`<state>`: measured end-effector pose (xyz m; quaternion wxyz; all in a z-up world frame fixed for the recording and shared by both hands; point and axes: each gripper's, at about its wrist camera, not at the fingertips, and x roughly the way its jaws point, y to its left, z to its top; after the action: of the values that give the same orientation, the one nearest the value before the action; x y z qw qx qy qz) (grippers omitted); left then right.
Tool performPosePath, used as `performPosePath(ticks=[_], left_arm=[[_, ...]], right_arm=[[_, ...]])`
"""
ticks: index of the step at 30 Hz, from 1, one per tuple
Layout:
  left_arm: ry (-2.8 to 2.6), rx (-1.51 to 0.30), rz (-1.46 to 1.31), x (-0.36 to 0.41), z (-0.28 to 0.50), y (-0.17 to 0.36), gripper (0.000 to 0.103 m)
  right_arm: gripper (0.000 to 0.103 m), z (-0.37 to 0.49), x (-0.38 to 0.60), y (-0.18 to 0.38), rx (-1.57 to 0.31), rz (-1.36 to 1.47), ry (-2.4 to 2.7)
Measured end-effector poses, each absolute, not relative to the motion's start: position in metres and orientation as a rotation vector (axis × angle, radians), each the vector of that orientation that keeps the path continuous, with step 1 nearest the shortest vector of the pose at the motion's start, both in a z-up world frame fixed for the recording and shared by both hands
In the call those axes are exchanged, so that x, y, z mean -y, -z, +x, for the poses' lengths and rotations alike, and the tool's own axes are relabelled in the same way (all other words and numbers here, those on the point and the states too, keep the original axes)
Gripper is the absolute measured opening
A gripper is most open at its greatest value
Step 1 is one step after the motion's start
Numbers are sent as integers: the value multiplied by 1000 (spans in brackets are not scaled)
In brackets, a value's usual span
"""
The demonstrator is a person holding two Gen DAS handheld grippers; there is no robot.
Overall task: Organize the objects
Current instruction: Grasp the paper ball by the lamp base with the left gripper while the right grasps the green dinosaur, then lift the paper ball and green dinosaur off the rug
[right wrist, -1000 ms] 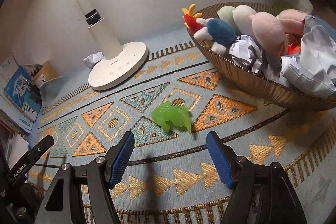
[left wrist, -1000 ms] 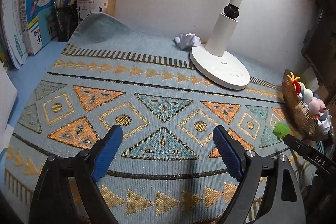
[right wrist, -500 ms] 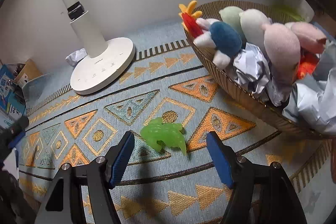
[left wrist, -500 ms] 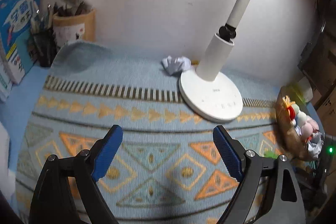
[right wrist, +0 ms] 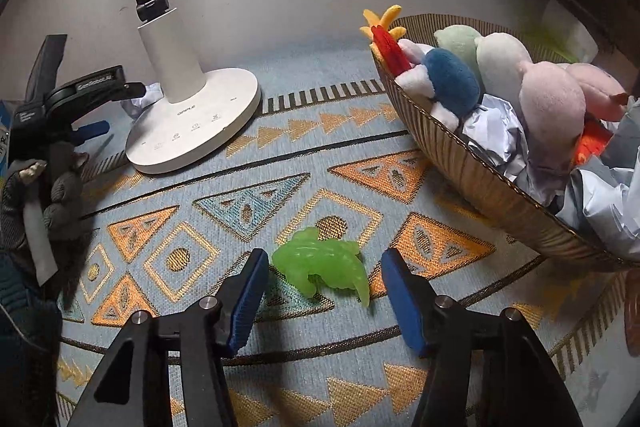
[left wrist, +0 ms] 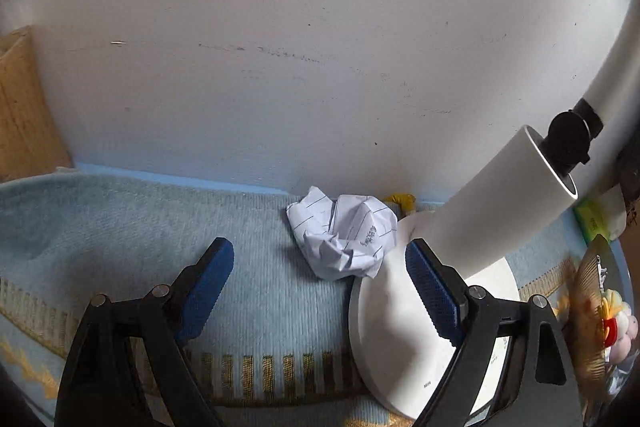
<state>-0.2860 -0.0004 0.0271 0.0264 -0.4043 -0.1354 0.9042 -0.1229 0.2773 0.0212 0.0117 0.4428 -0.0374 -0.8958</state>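
A crumpled ball of lined paper point(left wrist: 344, 239) lies on the blue rug by the wall, touching the lamp base. My left gripper point(left wrist: 320, 251) is open, and the ball lies just ahead of its blue pads, nearer the right one. In the right wrist view a translucent green toy point(right wrist: 324, 265) lies on the patterned rug. My right gripper point(right wrist: 325, 261) straddles it with its jaws closing. A small gap shows on each side, so the pads are not pressing on the toy. A gloved hand point(right wrist: 52, 187) holds the left gripper point(right wrist: 116, 109) at the far left.
The white desk lamp point(right wrist: 192, 131) stands on the rug, its base point(left wrist: 384, 327) under my left gripper's right finger. A woven basket point(right wrist: 460, 163) at the right holds several soft toys and crumpled paper. A cardboard box point(left wrist: 24, 107) stands by the wall at the left.
My left gripper has travelled across the rug to the back wall and now faces the paper ball. My right gripper has closed in on the green toy and its jaws have narrowed.
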Motion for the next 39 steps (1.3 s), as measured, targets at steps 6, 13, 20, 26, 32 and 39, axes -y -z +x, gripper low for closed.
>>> performPosePath(ticks=[6, 13, 20, 26, 32, 39], left_arm=[[-2804, 386, -1280, -9, -294, -23, 75], [-2769, 343, -1236, -16, -284, -24, 45], [-2821, 372, -1189, -10, -268, -29, 33], [-2834, 449, -1177, 7, -224, -35, 32], [-2835, 446, -1169, 8, -149, -50, 32], [-2843, 450, -1197, -8, -97, -49, 32]], right_arm=[[57, -123, -277, -21, 97, 1386, 2805], [45, -123, -267, -21, 34, 1371, 2791], [43, -122, -268, -21, 28, 1360, 2778], [43, -115, -268, -27, 41, 1294, 2762], [43, -111, -270, -29, 83, 1272, 2736], [43, -111, -269, -29, 104, 1281, 2705]])
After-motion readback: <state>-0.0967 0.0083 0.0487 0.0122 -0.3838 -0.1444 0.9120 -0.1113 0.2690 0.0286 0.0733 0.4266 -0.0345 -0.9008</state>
